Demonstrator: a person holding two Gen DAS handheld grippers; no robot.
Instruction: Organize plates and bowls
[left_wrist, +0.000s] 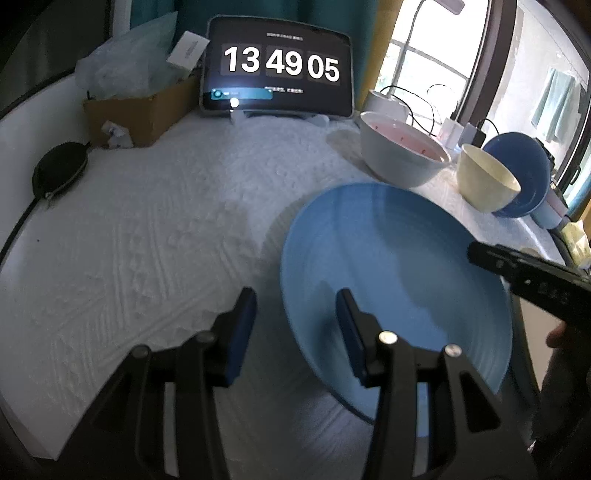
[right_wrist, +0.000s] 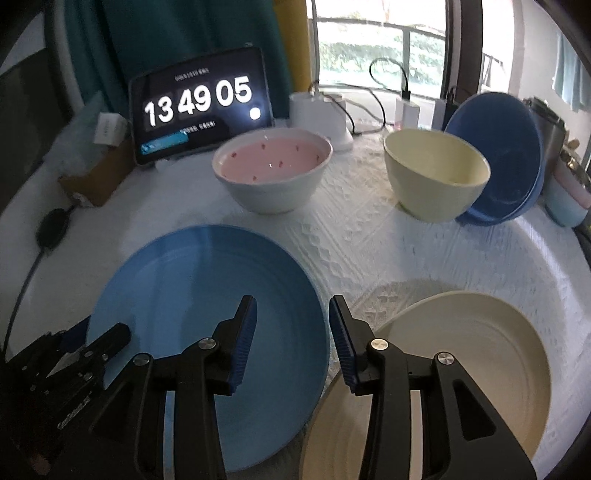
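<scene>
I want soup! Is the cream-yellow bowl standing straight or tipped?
Tipped. The round cream-yellow bowl leans toward the camera, its far side resting against the upright dark blue plates behind it.

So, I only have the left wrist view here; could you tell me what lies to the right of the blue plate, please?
Observer: A cream plate lies on the tablecloth, just right of the blue plate.
Operator: Is the right gripper holding either one?
Observer: No. The right gripper is open with nothing between its pads, poised over where the two rims come closest.
Operator: Is anything on the cream plate?
Observer: Nothing on the part that shows; the gripper hides its near left side.
</scene>
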